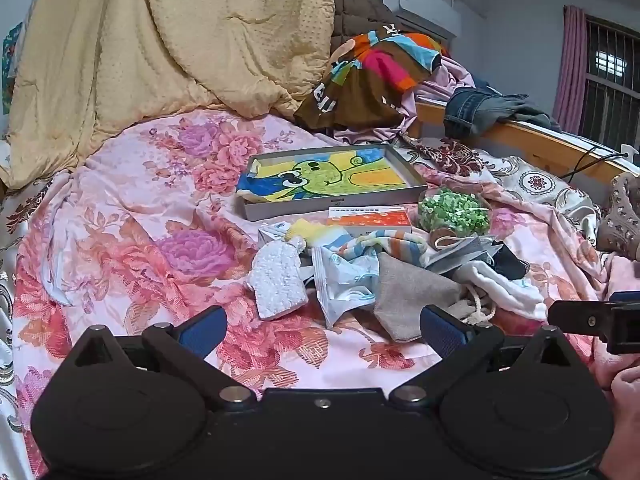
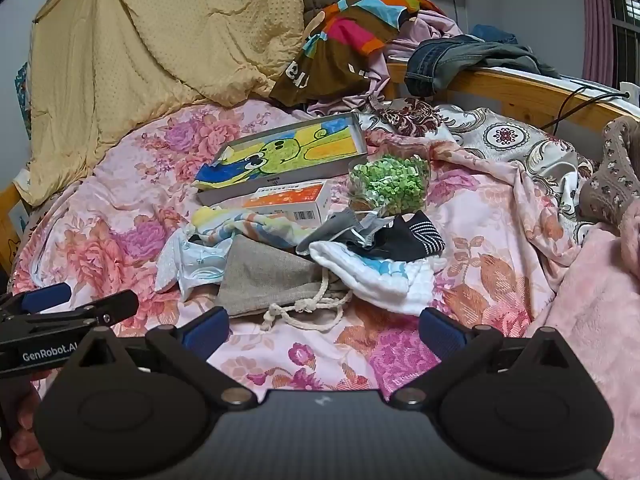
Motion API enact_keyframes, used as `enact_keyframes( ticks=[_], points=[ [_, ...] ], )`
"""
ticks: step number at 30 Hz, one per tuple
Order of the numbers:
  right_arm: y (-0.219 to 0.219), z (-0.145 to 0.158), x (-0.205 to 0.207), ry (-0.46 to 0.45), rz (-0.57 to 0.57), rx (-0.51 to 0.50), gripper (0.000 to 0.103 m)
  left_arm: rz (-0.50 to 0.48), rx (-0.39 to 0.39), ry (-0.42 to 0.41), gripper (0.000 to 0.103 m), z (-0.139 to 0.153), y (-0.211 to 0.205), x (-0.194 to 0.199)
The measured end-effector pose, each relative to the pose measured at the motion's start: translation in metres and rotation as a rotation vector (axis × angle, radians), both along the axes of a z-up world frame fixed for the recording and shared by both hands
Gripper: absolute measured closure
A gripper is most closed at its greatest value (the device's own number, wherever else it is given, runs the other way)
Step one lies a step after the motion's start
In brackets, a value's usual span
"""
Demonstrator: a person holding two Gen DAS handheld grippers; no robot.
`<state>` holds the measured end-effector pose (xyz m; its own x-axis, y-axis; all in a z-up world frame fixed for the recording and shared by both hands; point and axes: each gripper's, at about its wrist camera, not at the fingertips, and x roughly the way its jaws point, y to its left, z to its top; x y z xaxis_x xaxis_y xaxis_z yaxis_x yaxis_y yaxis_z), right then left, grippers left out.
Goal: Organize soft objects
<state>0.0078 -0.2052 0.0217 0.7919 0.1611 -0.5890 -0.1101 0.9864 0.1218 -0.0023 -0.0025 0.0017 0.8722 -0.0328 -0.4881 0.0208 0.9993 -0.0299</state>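
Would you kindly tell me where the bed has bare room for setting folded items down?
Free: the floral sheet left of the grey tray, below the yellow quilt; also the strip between both open tools and the linen pouch. Crowded: the pile between tray and pouch, and the clothes behind.

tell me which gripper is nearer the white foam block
Left. The left gripper hovers open just short of the white foam block; the right gripper sits off beside the drawstring bag.
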Motion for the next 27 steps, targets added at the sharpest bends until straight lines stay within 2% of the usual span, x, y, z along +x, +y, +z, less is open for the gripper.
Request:
enact_keyframes(
  ticks=[27],
  points=[
    [-0.0006,0.0,0.0003,0.001,0.004,0.007,0.0,-0.003,-0.011,-0.003,0.001,-0.001,-0.0016,0.0004]
  ],
)
